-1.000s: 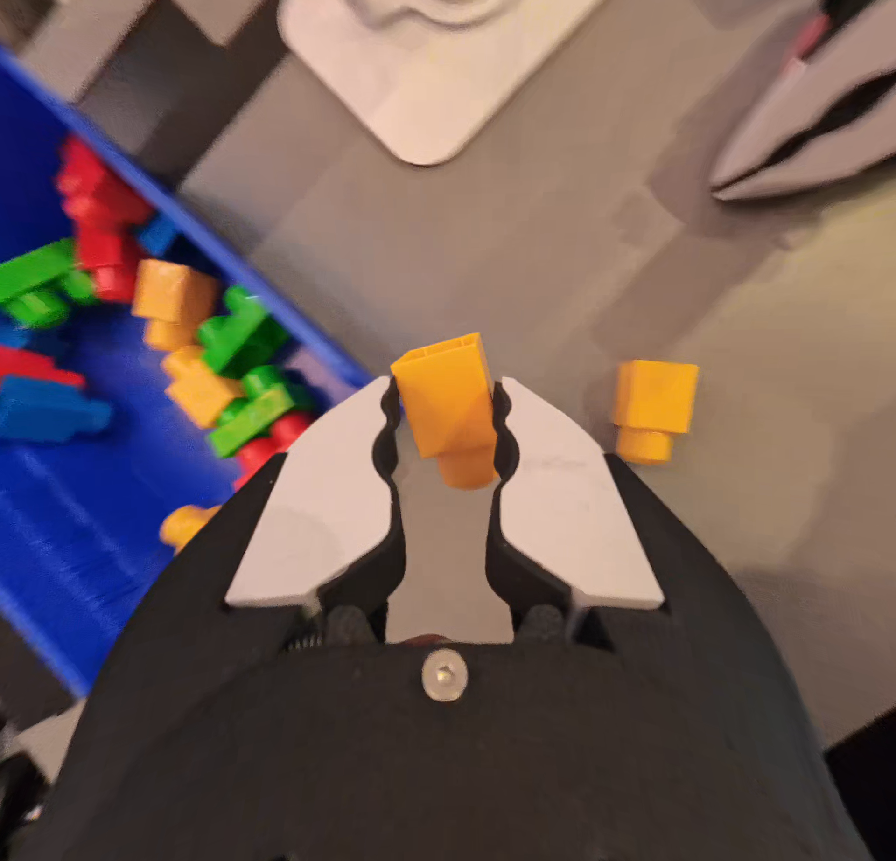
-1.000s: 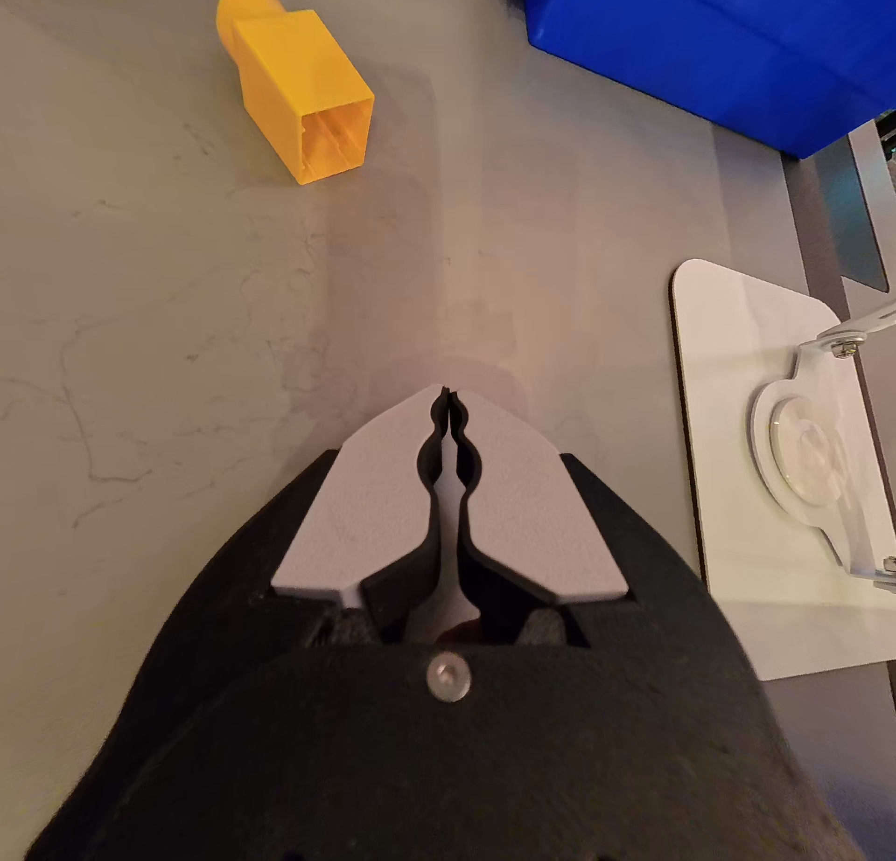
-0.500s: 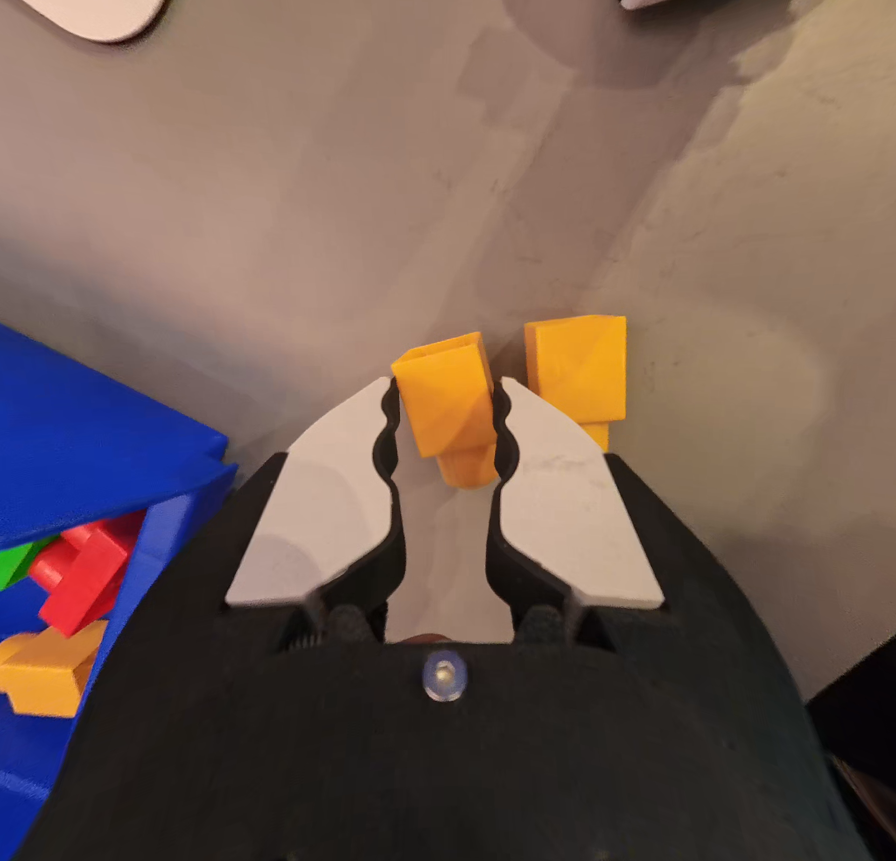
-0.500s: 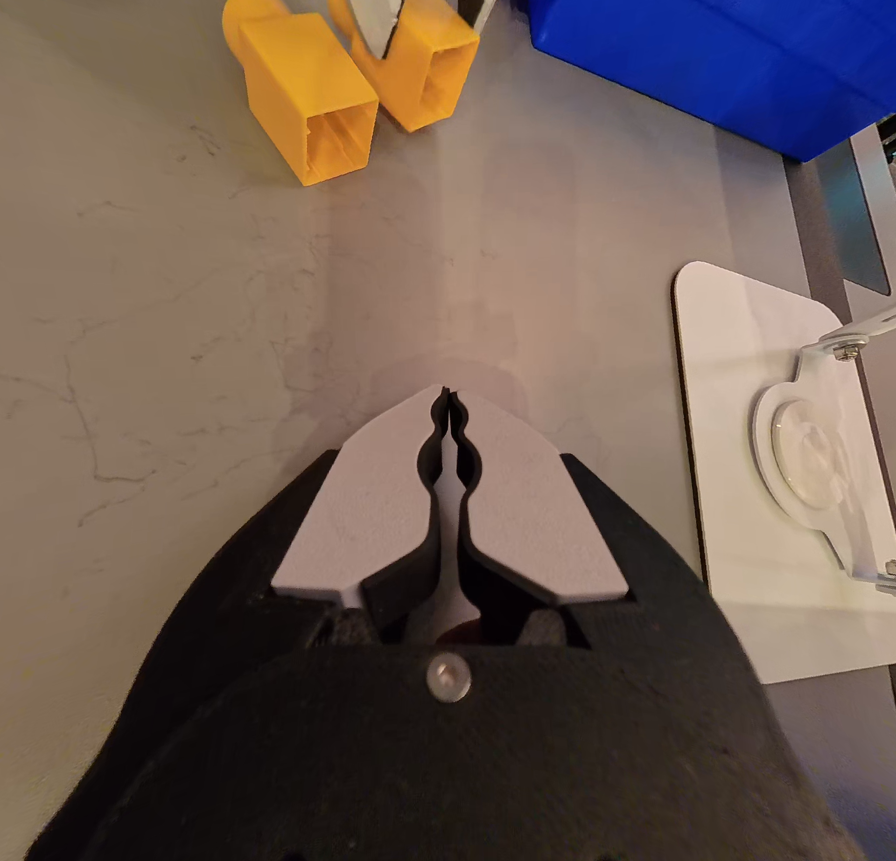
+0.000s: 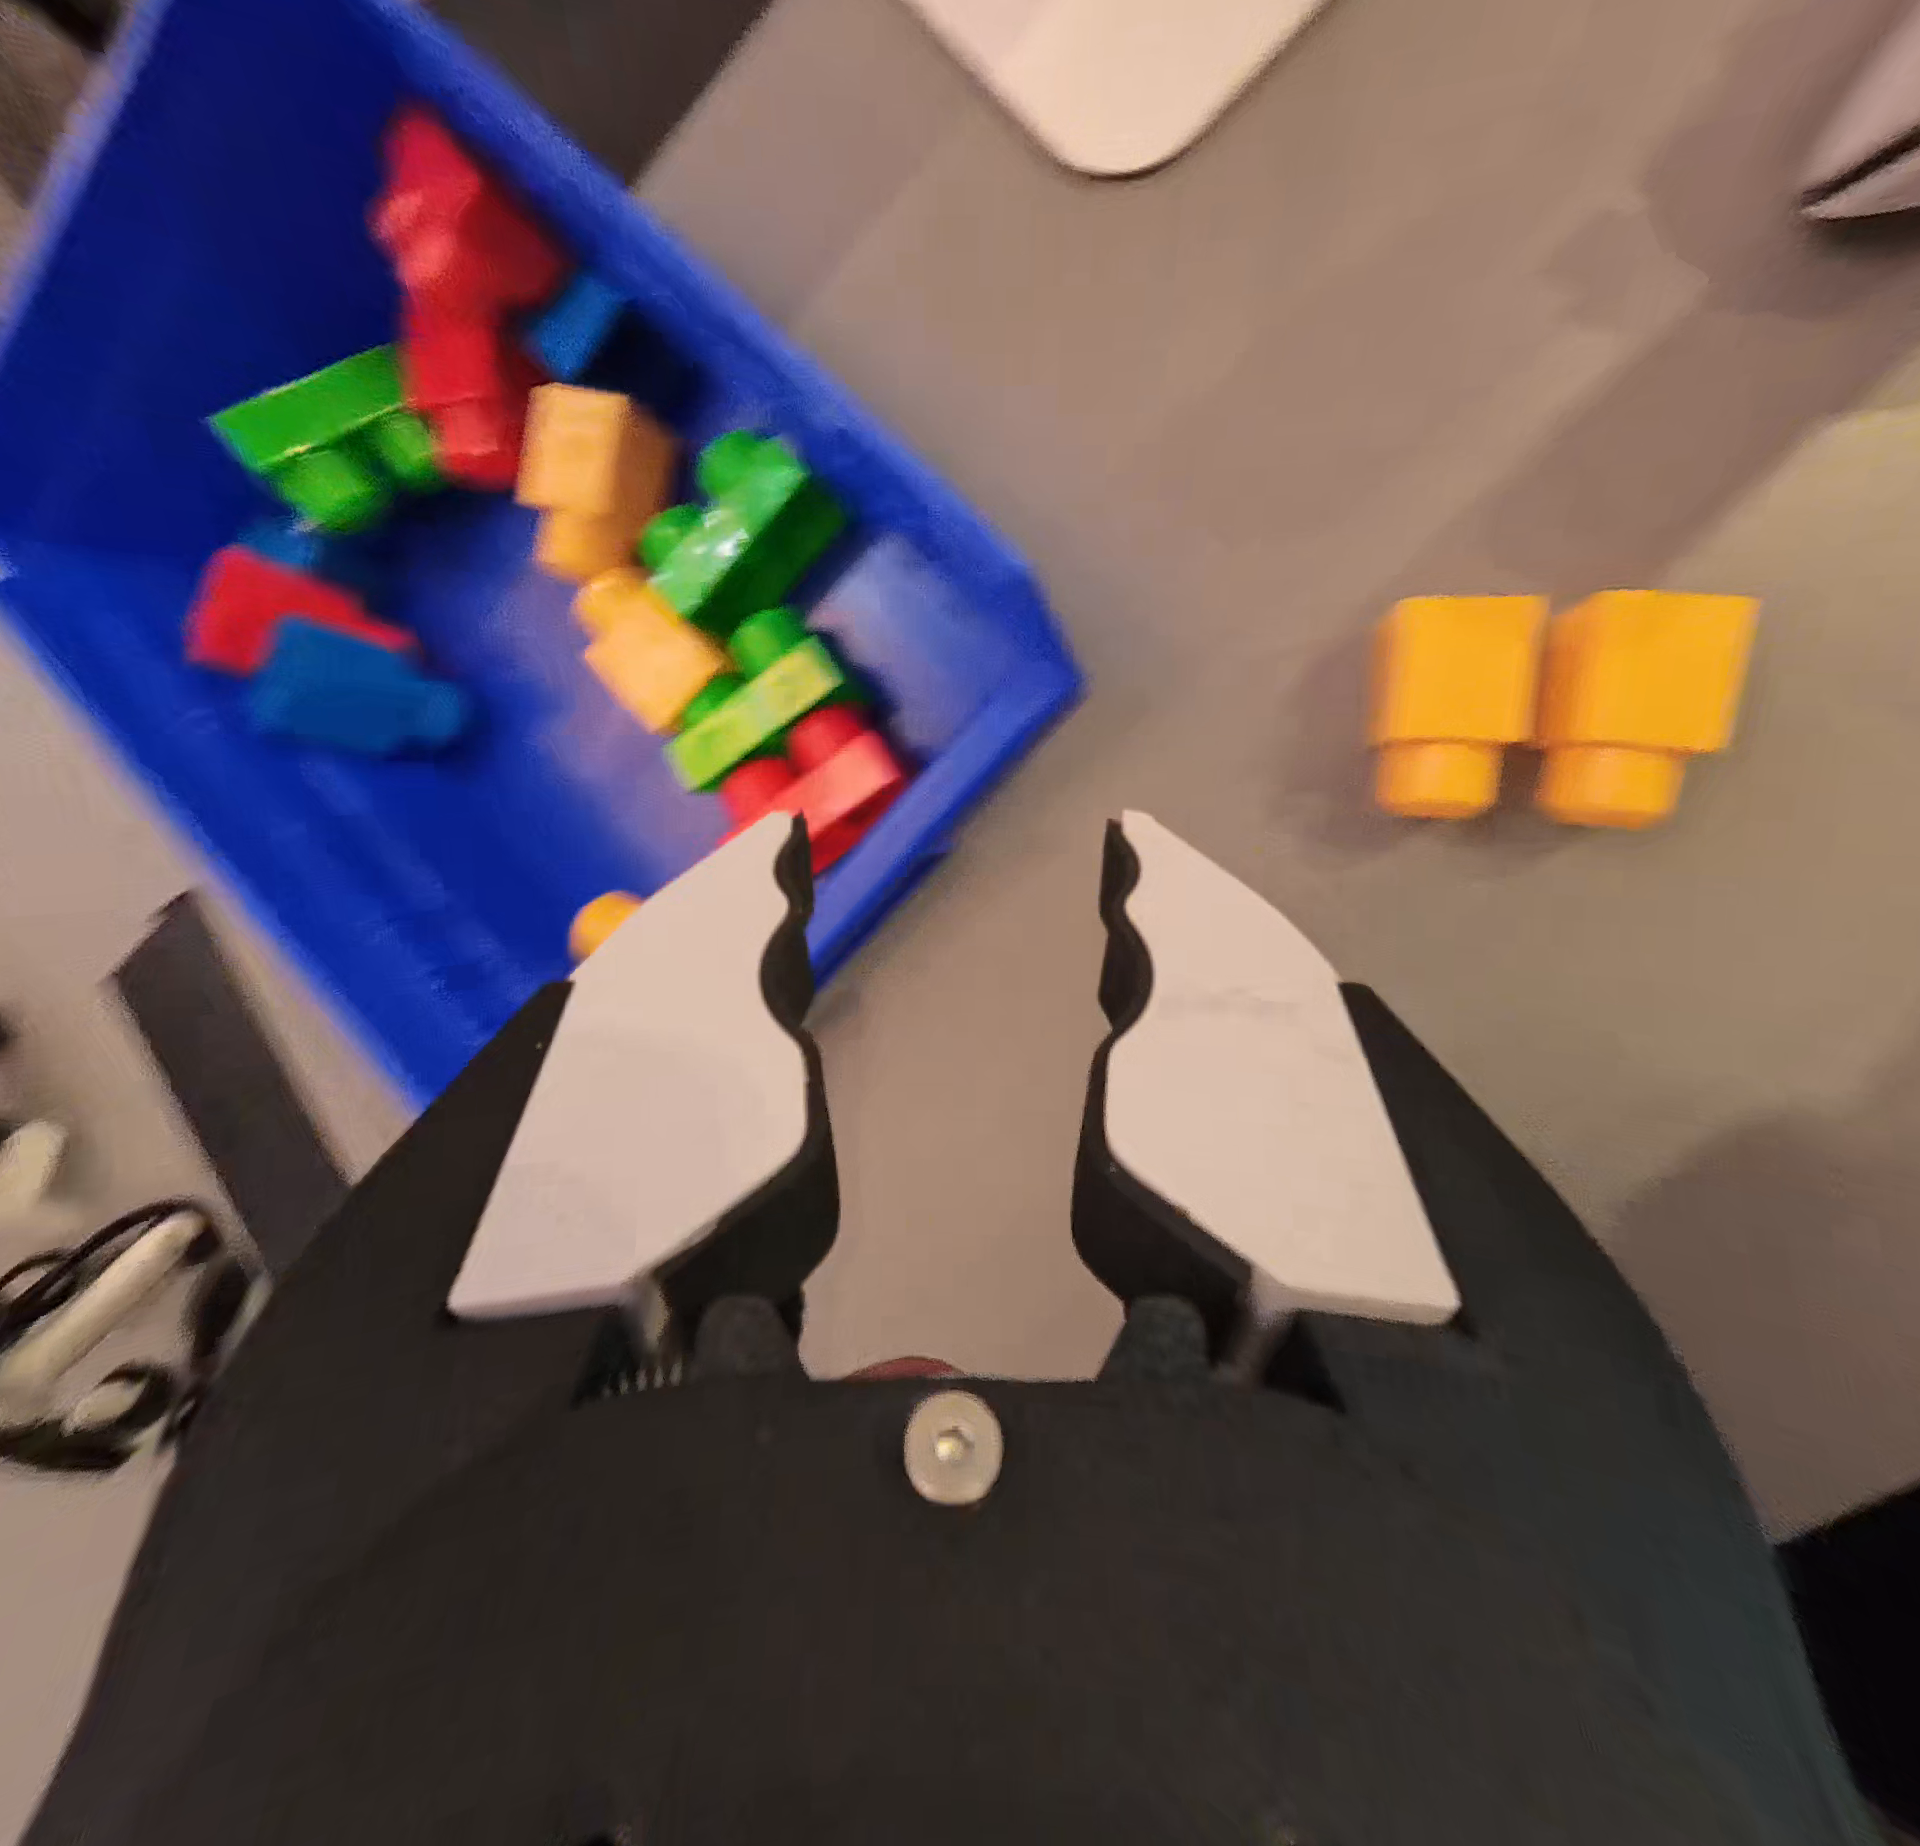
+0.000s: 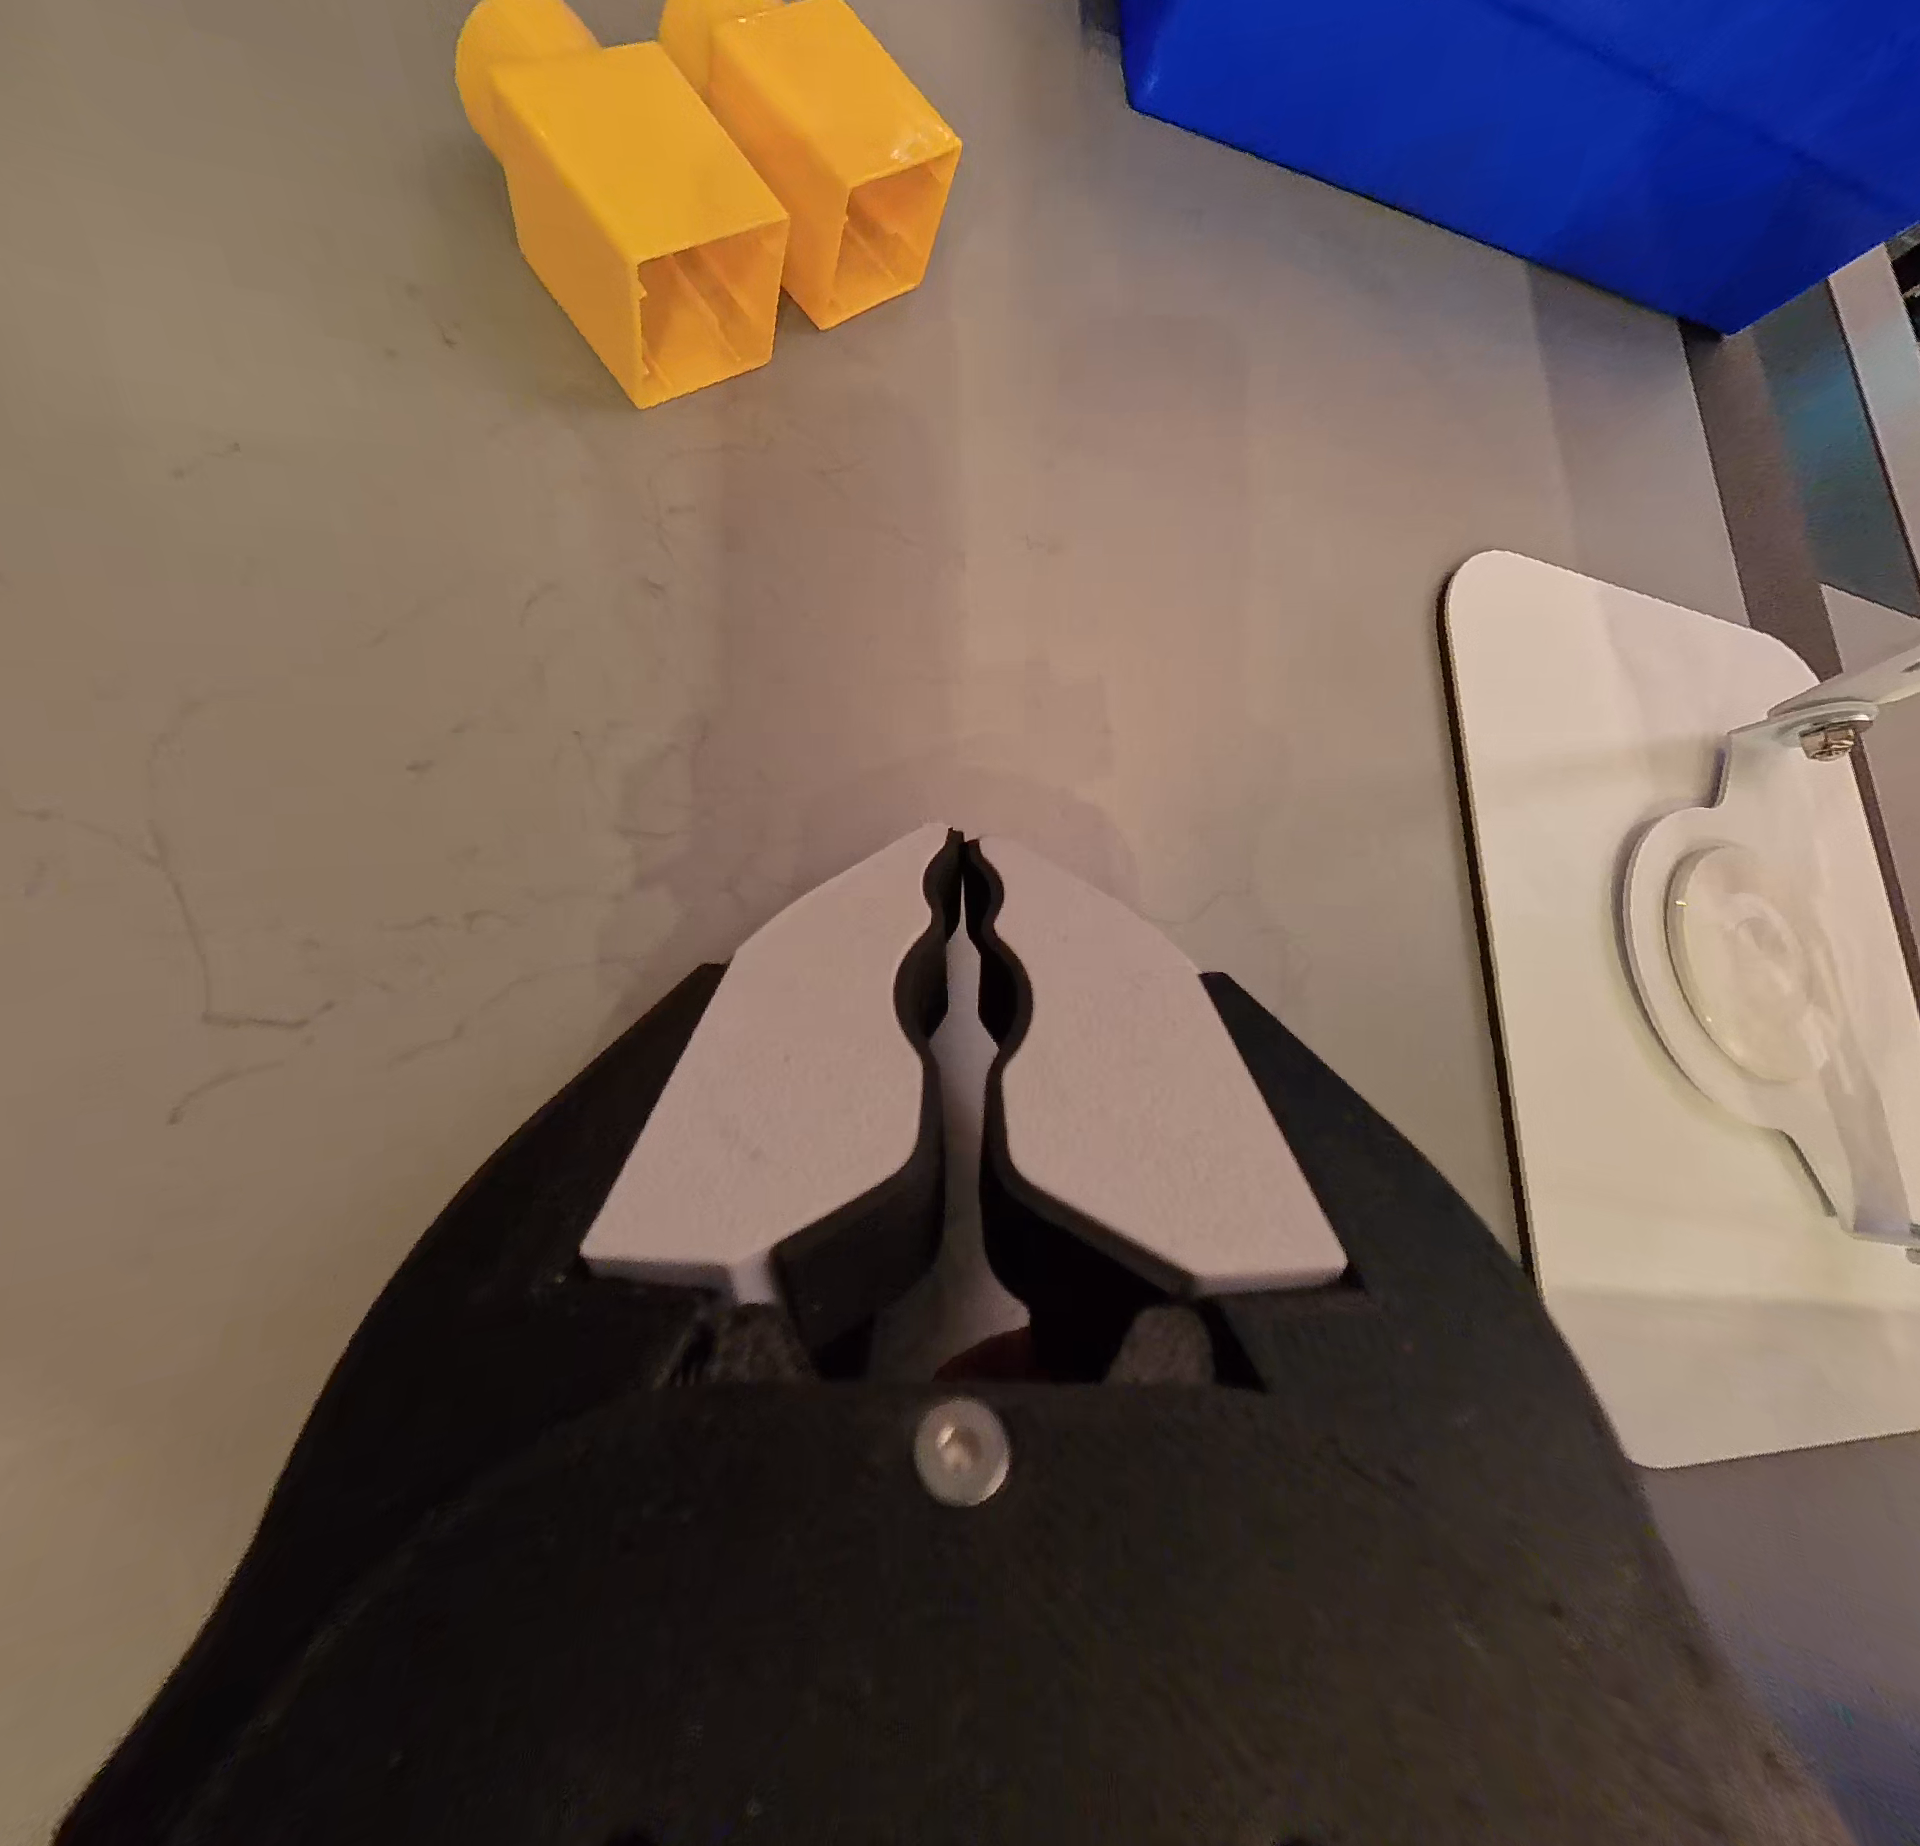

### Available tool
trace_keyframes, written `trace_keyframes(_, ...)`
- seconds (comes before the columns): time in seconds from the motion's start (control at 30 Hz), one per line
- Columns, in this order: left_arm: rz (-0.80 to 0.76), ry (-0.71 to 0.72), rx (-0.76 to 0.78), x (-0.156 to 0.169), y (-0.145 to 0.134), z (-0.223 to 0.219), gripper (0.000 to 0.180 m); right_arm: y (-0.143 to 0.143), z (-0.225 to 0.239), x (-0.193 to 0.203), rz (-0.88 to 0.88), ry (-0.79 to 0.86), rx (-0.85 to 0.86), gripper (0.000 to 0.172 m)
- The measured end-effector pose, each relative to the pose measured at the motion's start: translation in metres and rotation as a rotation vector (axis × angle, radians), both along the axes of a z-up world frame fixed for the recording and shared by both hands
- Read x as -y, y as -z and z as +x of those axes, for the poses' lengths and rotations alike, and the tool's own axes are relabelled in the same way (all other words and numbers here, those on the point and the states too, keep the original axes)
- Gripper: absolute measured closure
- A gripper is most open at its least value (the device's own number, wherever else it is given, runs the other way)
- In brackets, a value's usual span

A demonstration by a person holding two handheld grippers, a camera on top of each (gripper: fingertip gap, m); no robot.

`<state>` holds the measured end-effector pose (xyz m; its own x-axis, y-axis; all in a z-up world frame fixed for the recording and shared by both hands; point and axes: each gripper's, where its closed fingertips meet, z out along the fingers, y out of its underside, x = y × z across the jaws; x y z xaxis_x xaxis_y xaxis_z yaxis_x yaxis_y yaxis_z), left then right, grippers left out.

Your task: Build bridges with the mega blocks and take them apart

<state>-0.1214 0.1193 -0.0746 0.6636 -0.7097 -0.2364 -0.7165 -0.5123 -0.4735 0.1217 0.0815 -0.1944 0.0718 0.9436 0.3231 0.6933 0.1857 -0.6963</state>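
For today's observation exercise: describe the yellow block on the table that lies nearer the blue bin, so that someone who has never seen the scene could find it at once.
Start at the blue bin at the far edge of the grey table. Beside it, two yellow blocks lie on their sides, touching. The one wanted is the nearer to the bin, set slightly farther back than its twin.

Grey marbled tabletop [image 6: 416, 653], warm light

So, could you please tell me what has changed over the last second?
The left tool let go of its yellow block, leaving it on its side beside the other yellow block, then opened and swung back toward the blue bin. The right tool stayed shut and empty.
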Motion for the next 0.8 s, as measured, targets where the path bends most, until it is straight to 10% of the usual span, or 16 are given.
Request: trace_keyframes(0.8, -0.129, 0.301, -0.403, -0.092, 0.104, -0.048, 0.155, -0.001, 0.0, 0.0, -0.021, -0.007, -0.026, 0.172)
